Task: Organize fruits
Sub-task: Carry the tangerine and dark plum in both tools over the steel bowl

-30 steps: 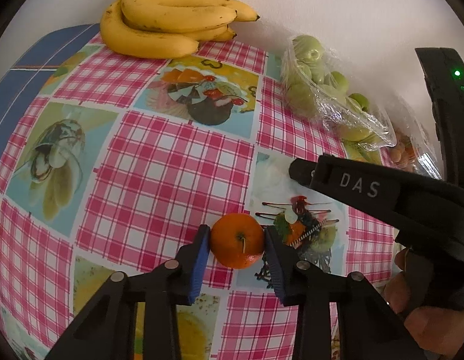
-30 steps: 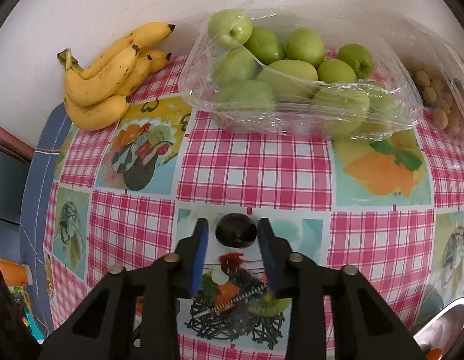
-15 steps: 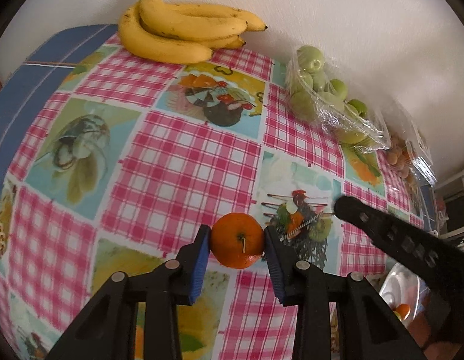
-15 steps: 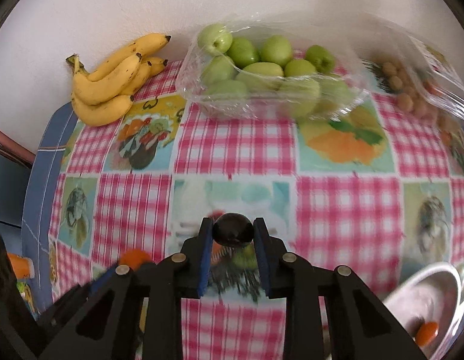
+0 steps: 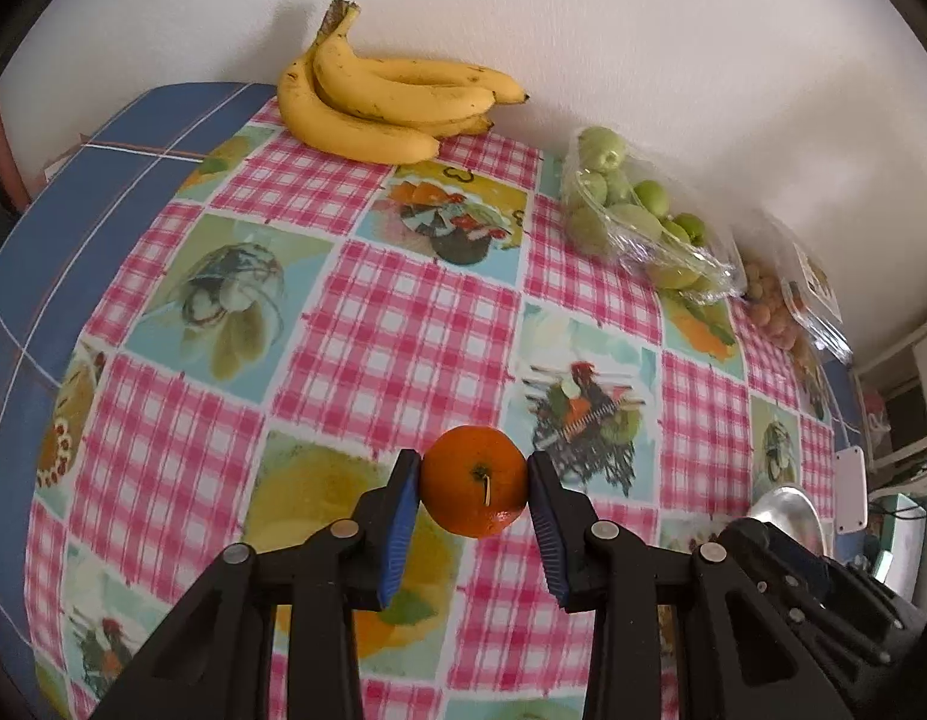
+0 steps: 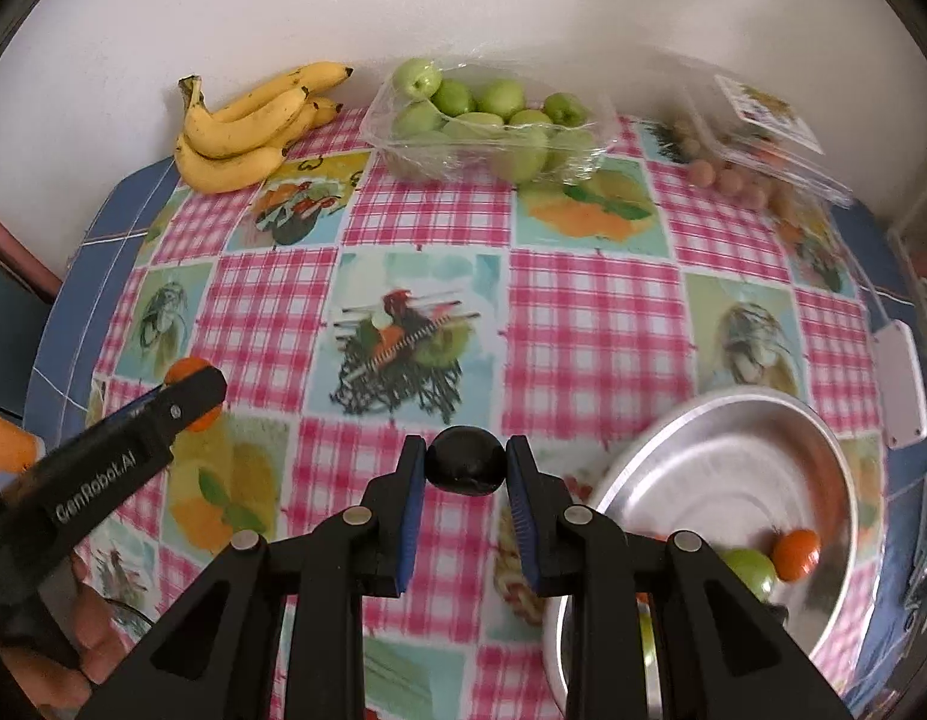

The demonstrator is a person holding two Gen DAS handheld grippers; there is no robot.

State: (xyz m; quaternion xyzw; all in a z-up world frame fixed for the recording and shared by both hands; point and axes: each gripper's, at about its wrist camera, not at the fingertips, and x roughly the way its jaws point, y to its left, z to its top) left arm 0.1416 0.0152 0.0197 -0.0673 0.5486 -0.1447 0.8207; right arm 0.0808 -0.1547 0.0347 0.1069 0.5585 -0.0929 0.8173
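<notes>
Your left gripper [image 5: 473, 491] has its blue pads clamped on the small round orange tangerine [image 5: 474, 480], and your right gripper [image 6: 465, 469] is pinched on the dark, glossy plum-like fruit [image 6: 465, 461]. Both fruits are off the pink checked tablecloth [image 6: 583, 312] now; a sec ago they sat low over the middle picture square. Since then you've lifted and pulled back, and the right view has swung so the shiny round metal bowl [image 6: 823, 438] shows at its lower right, w/ a green fruit [image 6: 748, 570] and a small orange-red fruit [image 6: 796, 553] already inside. Looks like you're mid-carry, bowl next. The dark fruit is near the rim but not over it yet. The yellow banana bunch [image 6: 247, 126] and the clear bag of green apples [image 6: 493, 126] sit untouched by the wall. Grips look square, so prob. no slip.
</notes>
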